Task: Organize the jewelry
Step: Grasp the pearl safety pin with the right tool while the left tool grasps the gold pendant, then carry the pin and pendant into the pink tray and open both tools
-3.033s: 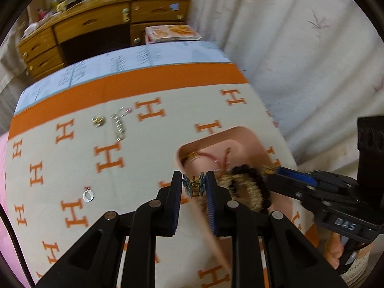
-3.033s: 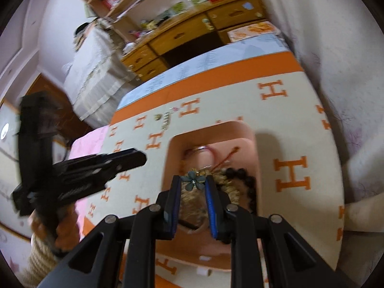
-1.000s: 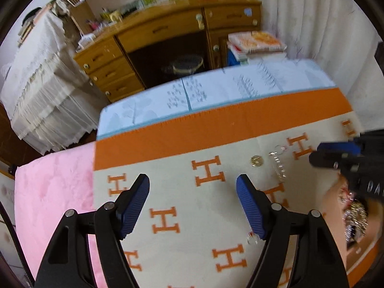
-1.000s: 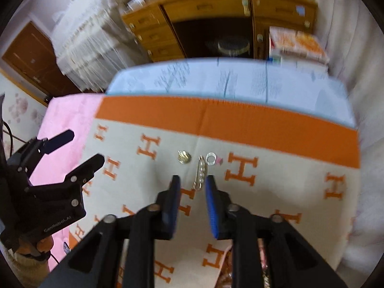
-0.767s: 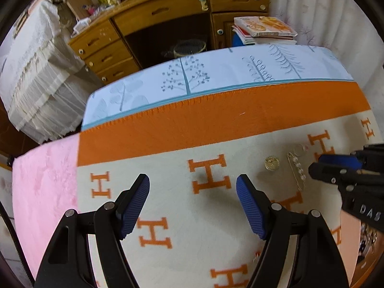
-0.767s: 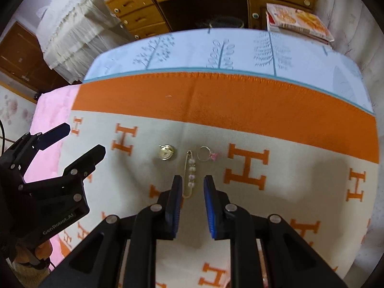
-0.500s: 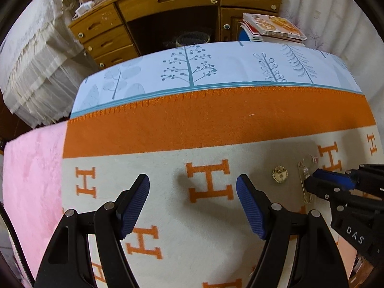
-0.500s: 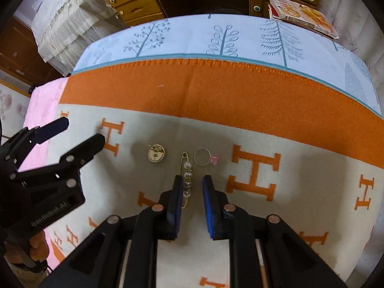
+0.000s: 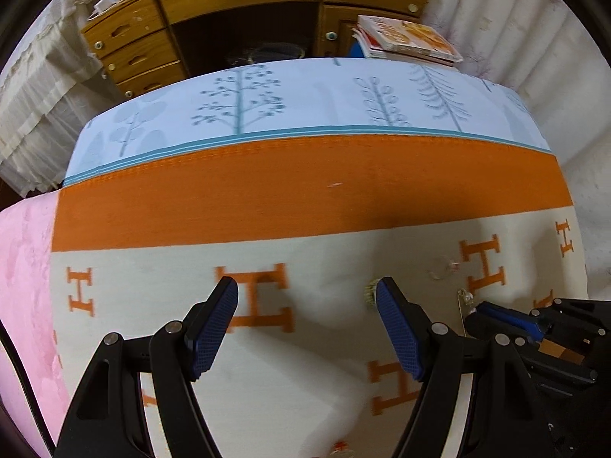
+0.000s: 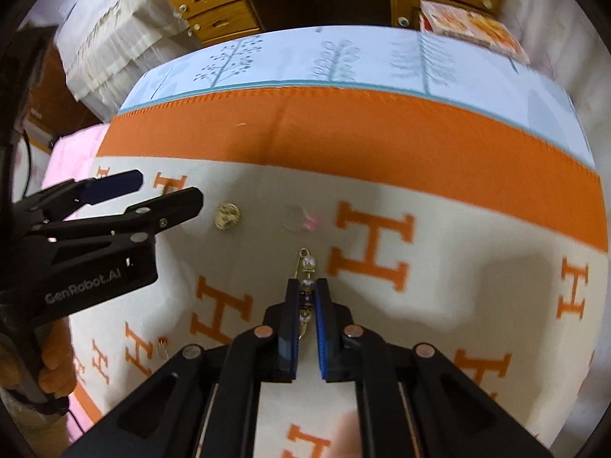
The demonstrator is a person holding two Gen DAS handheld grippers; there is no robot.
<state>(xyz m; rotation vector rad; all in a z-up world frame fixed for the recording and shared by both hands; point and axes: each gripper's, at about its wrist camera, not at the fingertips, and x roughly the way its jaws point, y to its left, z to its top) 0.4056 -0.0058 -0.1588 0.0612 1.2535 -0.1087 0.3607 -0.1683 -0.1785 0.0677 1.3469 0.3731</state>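
right tongs (image 10: 307, 291) pinch pearl pin (image 10: 306, 267)

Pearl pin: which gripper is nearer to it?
Right. The right gripper has just closed on the pearl pin, its beads between the pads. The left gripper is open, off to the pin's left beside the gold button.

Pearl-beaded gold safety pin (image 10: 306, 290) lengthwise on H-patterned blanket (image 10: 439, 259)
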